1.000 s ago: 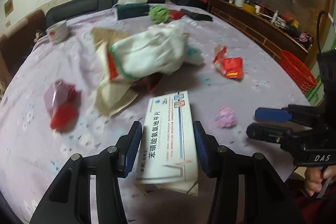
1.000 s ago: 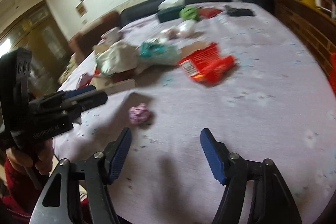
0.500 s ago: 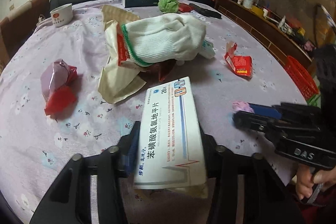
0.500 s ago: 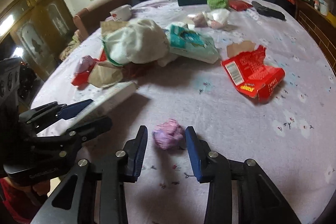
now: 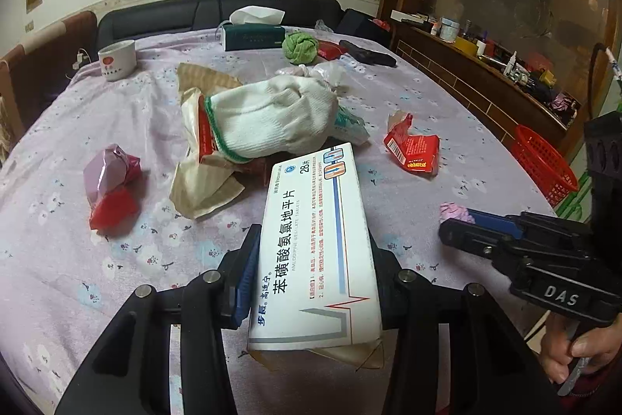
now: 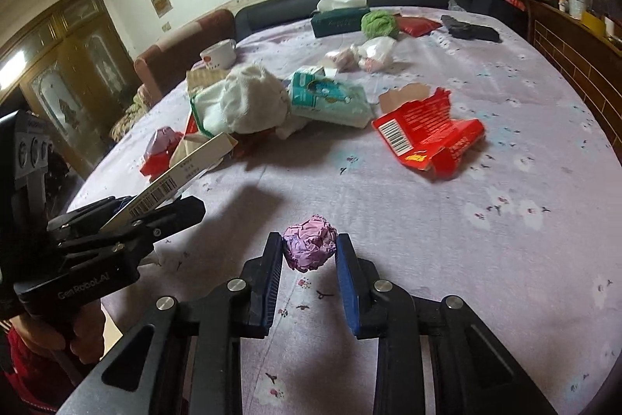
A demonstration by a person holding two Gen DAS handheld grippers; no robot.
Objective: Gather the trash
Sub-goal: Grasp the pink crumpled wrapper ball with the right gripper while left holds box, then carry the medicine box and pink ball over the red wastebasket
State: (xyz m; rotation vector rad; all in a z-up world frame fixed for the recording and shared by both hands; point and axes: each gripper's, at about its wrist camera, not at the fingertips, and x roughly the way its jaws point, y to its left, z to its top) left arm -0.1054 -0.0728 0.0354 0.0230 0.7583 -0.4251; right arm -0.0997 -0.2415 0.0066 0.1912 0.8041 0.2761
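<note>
Your left gripper point(image 5: 311, 259) has its fingers clamped on the long sides of a flat white cardboard medicine box point(image 5: 317, 244) printed with blue and red lines, held tilted above the counter point(image 5: 116, 259), which is covered in a lilac floral cloth. Your right gripper point(image 6: 309, 259) has its fingers drawn in narrow on either side of a crumpled pink-purple paper ball point(image 6: 310, 248), both blue pads touching it; the ball sits at the near edge of the counter, and you cannot tell whether it has lifted clear of the cloth. Farther in lies a torn red cardboard carton point(image 6: 431, 139), and to its left a white knitted glove with a green cuff point(image 6: 243, 104) lies heaped on beige paper wrapping, just beside a pale green tissue packet point(image 6: 330, 100). A red and lilac foil wrapper point(image 5: 109, 185) rests at the left. A red plastic basket point(image 5: 544, 166) stands beyond the counter's right edge.
</note>
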